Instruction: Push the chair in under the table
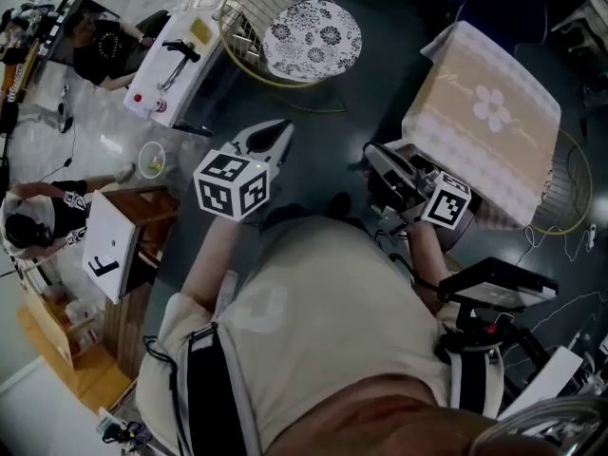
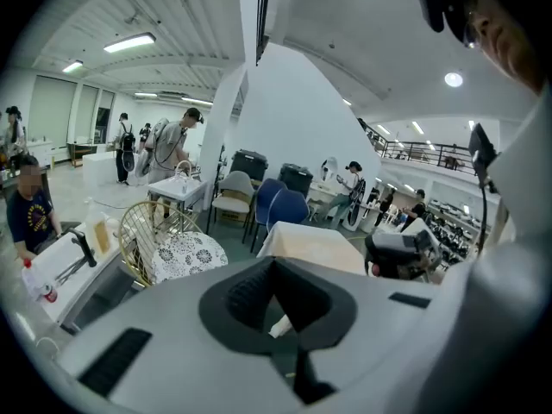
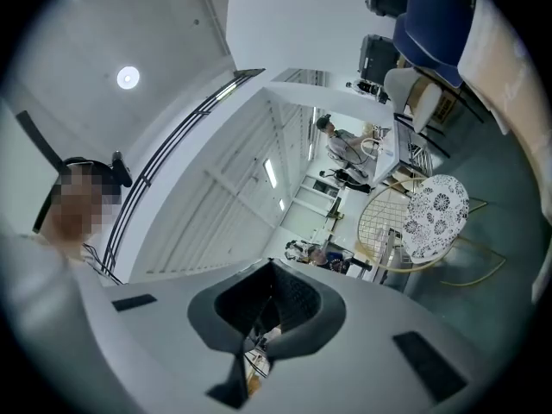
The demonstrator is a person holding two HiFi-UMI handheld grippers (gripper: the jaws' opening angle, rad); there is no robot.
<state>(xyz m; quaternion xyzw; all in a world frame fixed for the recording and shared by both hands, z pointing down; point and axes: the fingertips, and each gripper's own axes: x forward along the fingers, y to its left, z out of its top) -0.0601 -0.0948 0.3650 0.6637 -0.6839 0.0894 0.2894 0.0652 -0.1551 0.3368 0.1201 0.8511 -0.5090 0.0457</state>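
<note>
The gold wire chair (image 1: 312, 38) with a flower-print cushion stands on the dark floor, apart from the table (image 1: 484, 122) under its beige cloth. My left gripper (image 1: 273, 133) is shut and empty, pointing toward the chair from a short way off. Just left of the table's near corner my right gripper (image 1: 380, 160) is shut with nothing in it. The left gripper view has the chair (image 2: 172, 253) at left and the table (image 2: 315, 244) at centre beyond the shut left gripper (image 2: 275, 264). The right gripper view shows the chair (image 3: 438, 216) at right, past the shut right gripper (image 3: 272, 270).
A white bench (image 1: 171, 65) with a bottle and a black tool stands left of the chair. A wooden stand (image 1: 133, 245) and seated people are at far left. Black equipment (image 1: 494, 293) sits at lower right. Blue chairs (image 2: 285, 205) stand behind the table.
</note>
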